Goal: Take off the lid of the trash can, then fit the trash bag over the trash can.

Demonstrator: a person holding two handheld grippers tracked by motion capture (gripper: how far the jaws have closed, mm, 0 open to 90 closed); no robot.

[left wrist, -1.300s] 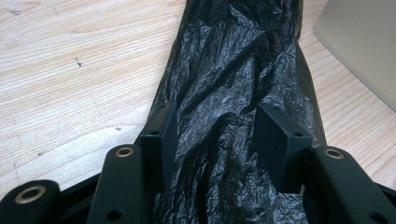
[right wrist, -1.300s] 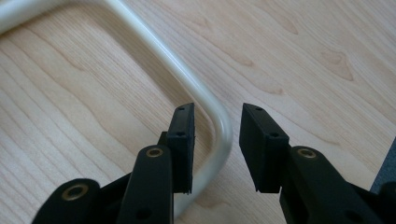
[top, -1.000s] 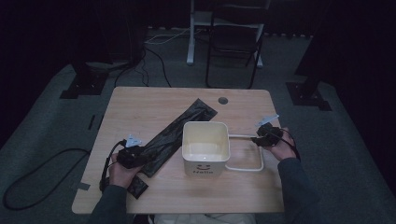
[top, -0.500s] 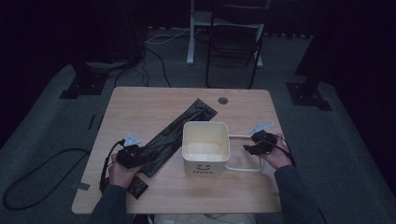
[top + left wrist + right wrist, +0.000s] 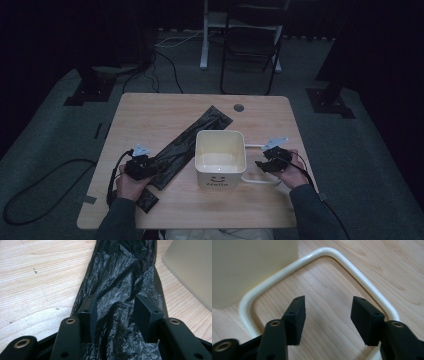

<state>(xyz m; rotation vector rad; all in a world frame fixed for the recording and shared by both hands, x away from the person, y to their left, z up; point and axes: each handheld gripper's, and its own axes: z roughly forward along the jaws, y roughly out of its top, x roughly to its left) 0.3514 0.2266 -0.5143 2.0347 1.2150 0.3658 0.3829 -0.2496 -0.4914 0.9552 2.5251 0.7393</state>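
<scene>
A cream square bucket (image 5: 220,172) stands at the middle of the wooden table, its loop handle (image 5: 261,182) lying flat to the right. A crumpled black plastic bag (image 5: 192,135) stretches diagonally left of it. My left gripper (image 5: 151,168) rests over the bag's lower part; in the left gripper view the jaws (image 5: 115,312) stand apart with the bag (image 5: 125,272) bulging between them, pads not pressing. My right gripper (image 5: 260,165) hovers inside the handle loop (image 5: 352,267), beside the bucket wall (image 5: 249,267); its jaws (image 5: 328,315) have just been closing, with only bare wood between them.
A round cable hole (image 5: 238,107) sits near the table's far edge. A dark chair (image 5: 250,50) and a white post (image 5: 205,35) stand behind the table. Cables (image 5: 40,175) trail on the floor at the left. The bucket's side (image 5: 192,267) is close to the left gripper.
My right gripper has moved left toward the bucket, from the handle's outer end to over the loop. The left gripper and the bag have stayed put.
</scene>
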